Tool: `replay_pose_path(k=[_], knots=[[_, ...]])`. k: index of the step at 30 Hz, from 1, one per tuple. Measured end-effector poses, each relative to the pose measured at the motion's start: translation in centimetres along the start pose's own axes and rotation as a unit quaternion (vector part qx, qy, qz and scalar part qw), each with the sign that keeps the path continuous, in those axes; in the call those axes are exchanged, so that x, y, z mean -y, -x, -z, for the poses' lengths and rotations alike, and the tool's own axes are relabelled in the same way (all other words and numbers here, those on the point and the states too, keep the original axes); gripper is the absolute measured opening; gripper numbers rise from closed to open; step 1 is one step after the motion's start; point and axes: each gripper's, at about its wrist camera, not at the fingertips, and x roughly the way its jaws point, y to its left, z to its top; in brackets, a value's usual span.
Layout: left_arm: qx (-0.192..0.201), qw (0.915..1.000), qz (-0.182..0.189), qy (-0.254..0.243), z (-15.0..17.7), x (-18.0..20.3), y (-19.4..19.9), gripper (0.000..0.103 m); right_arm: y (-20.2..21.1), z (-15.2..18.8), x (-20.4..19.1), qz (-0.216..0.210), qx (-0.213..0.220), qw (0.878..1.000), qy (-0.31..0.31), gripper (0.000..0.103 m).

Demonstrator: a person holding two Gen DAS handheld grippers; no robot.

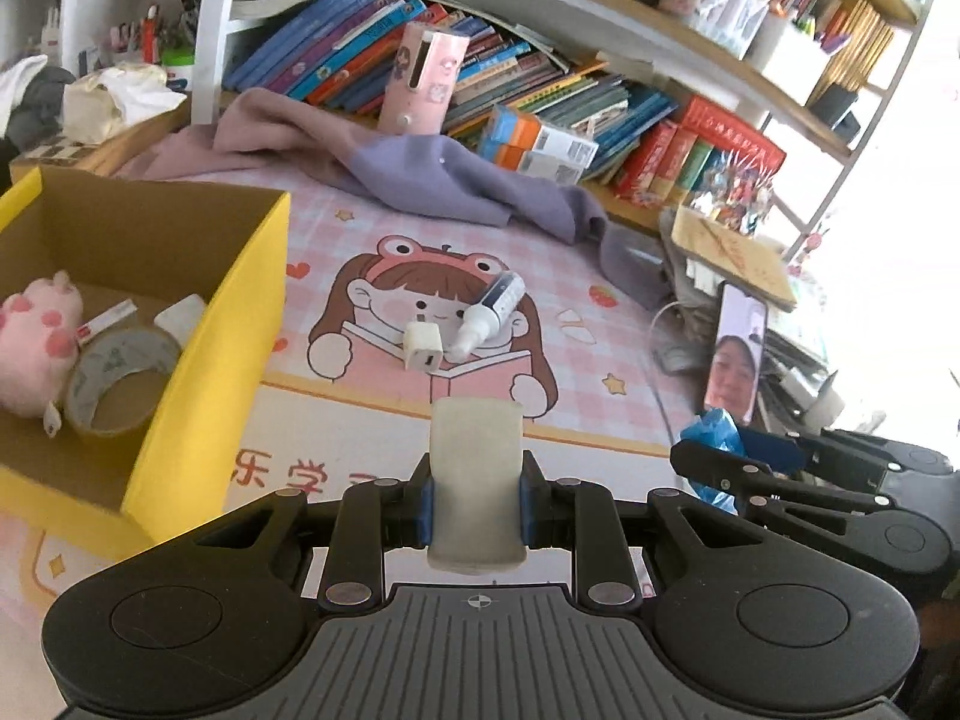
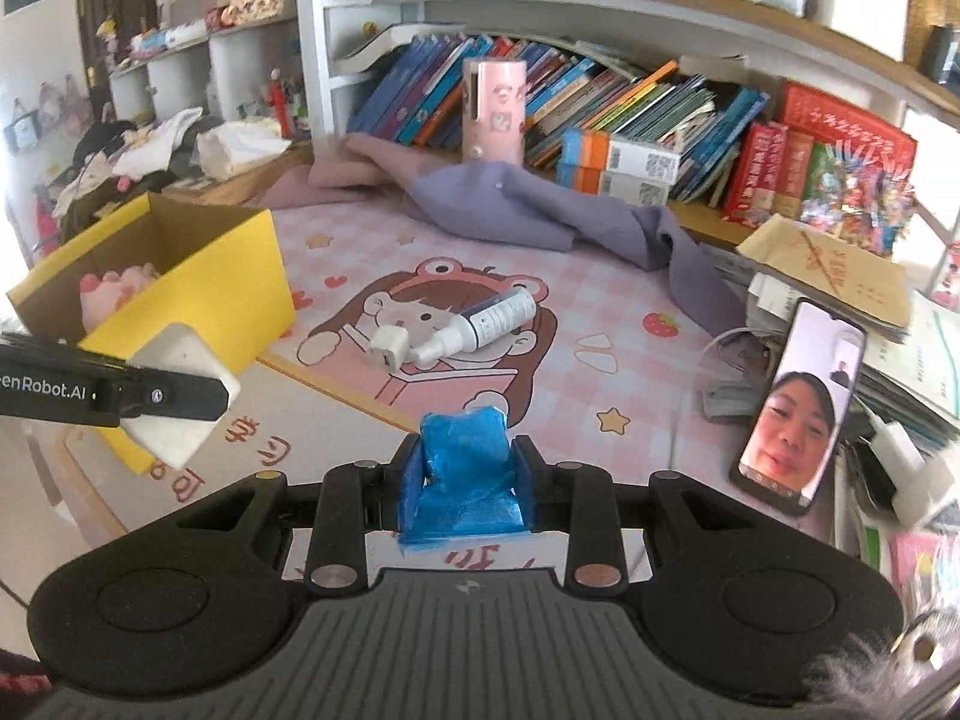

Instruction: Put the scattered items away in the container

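Left wrist view's showing the left gripper [image 1: 477,495] clamping a white block [image 1: 476,468] and the right gripper [image 2: 463,483] squeezing a blue wad [image 2: 465,468], both needing carrying over into the yellow box [image 1: 204,360].

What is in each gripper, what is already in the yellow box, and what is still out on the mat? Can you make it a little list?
left gripper: shut on a white block
right gripper: shut on a blue packet
yellow box: holds a pink plush toy and a tape roll
still on the mat: a white charger plug and a spray bottle, lying side by side
also nearby: a phone at the mat's right edge
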Motion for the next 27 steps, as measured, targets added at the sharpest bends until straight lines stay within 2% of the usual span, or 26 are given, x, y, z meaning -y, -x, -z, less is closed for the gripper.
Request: replay_pose_path(k=[8,20,24,27], knots=[[0.021,0.9994,0.015,-0.022,1.7,-2.6,3.3,0.024,2.1,1.0,-4.0,0.035,0.015,0.999,-0.012,0.029],[0.039,0.9990,0.009,-0.019,6.0,-8.8,10.5,0.024,5.6,3.1,-12.9,0.058,0.013,0.998,-0.013,0.029],[0.067,0.9935,-0.018,-0.090,7.7,-9.3,13.2,0.024,7.0,4.2,-16.0,0.069,0.020,0.997,-0.014,0.029],[0.076,0.9911,-0.017,-0.108,8.8,-9.9,14.9,0.024,7.9,5.1,-18.1,0.077,0.023,0.997,-0.016,0.029]])
